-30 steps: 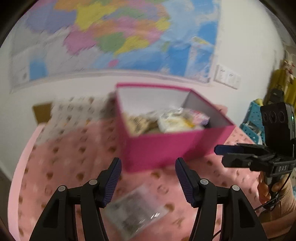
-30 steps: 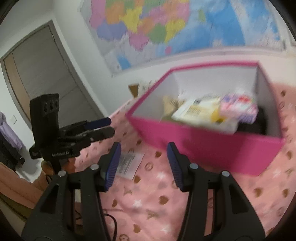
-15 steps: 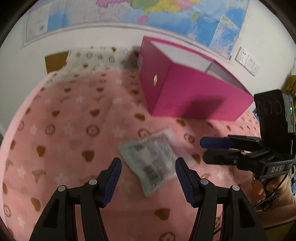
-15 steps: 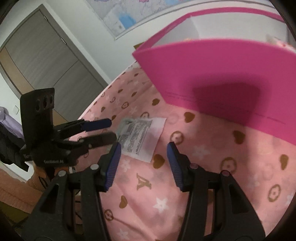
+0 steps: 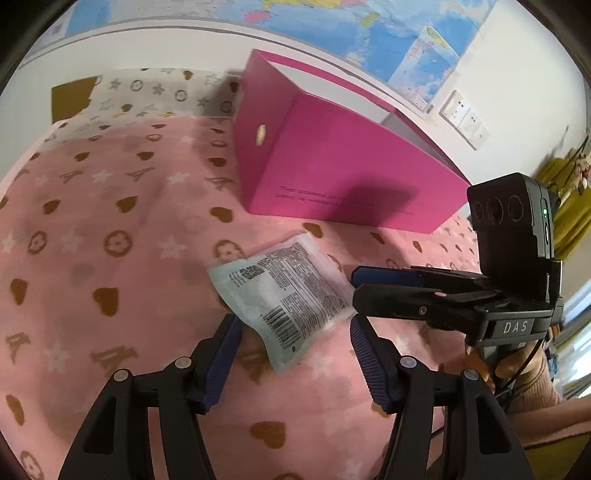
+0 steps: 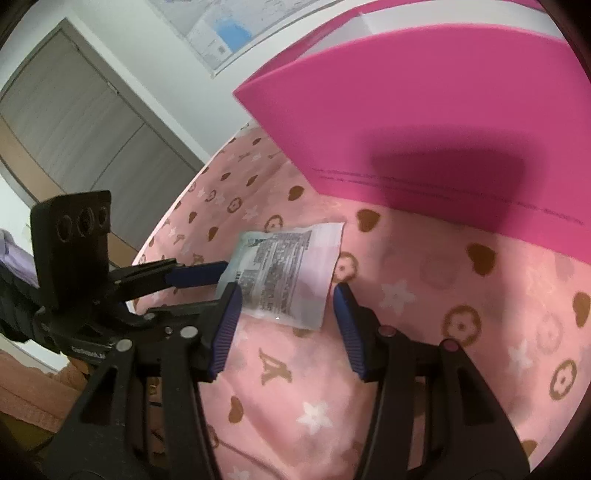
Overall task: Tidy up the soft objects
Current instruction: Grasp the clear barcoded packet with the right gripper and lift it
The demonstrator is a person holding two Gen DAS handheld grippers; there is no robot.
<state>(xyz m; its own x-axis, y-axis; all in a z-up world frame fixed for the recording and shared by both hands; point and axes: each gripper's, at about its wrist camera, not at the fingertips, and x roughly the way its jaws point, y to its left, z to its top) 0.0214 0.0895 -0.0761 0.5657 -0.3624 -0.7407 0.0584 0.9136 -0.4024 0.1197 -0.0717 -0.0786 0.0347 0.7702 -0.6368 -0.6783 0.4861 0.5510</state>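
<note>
Looking along our left gripper (image 5: 295,325), we find its jaws parted about halfway and empty, with the packet (image 5: 284,291) lying flat on the pink bedspread (image 5: 110,258) just ahead of them, its near corner reaching in between the tips. Our right gripper (image 6: 286,295) stands much the same: jaws half open, holding nothing, the packet's near edge just at the gap. Neither side has a clear lead (both sets of tips sit right at the packet), and they come at it from opposite edges. Its long axis runs slantwise from the left jaws, near corner low, far corner toward the box. It looks thin, crinkly and translucent, printed side up with a barcode. Beyond it stands the magenta box (image 5: 351,177), then the wall map (image 5: 369,29).
</note>
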